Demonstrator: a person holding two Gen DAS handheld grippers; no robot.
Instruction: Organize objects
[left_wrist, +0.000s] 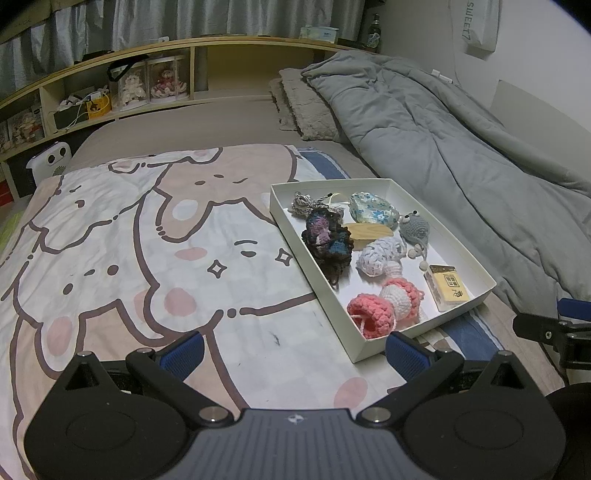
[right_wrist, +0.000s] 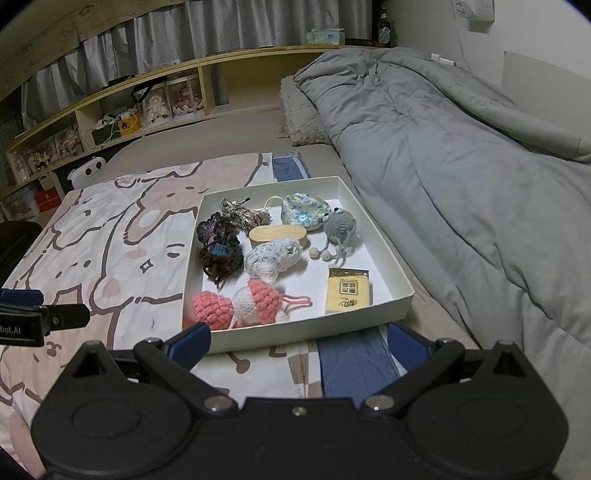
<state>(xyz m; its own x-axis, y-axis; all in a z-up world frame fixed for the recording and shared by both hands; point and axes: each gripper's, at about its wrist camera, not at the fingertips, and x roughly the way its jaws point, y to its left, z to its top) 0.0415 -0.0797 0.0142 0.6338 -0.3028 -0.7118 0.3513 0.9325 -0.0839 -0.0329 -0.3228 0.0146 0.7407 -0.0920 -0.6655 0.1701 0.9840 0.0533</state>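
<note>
A white shallow box (left_wrist: 448, 236) (right_wrist: 384, 258) lies on the bed, holding several small items: pink crochet pieces (left_wrist: 369, 314) (right_wrist: 236, 302), a dark yarn piece (left_wrist: 327, 243) (right_wrist: 218, 247), a white-grey crochet piece (left_wrist: 380, 254) (right_wrist: 273, 258), a grey crochet creature (left_wrist: 413, 227) (right_wrist: 340, 225), a floral pouch (left_wrist: 373, 208) (right_wrist: 304, 210), a wooden block (left_wrist: 369, 234) (right_wrist: 266, 233), a rope bundle (left_wrist: 304, 203) (right_wrist: 240, 212) and a yellow packet (left_wrist: 448, 290) (right_wrist: 347, 293). My left gripper (left_wrist: 293, 350) is open, left of the box's near corner. My right gripper (right_wrist: 299, 341) is open at the box's near wall. Both are empty.
A cartoon-print blanket (left_wrist: 147, 251) (right_wrist: 110, 236) covers the bed left of the box. A rumpled grey duvet (left_wrist: 461, 147) (right_wrist: 461, 166) lies to the right, a fuzzy pillow (left_wrist: 306, 107) behind. Wooden shelves (left_wrist: 110, 92) with dolls run along the far side.
</note>
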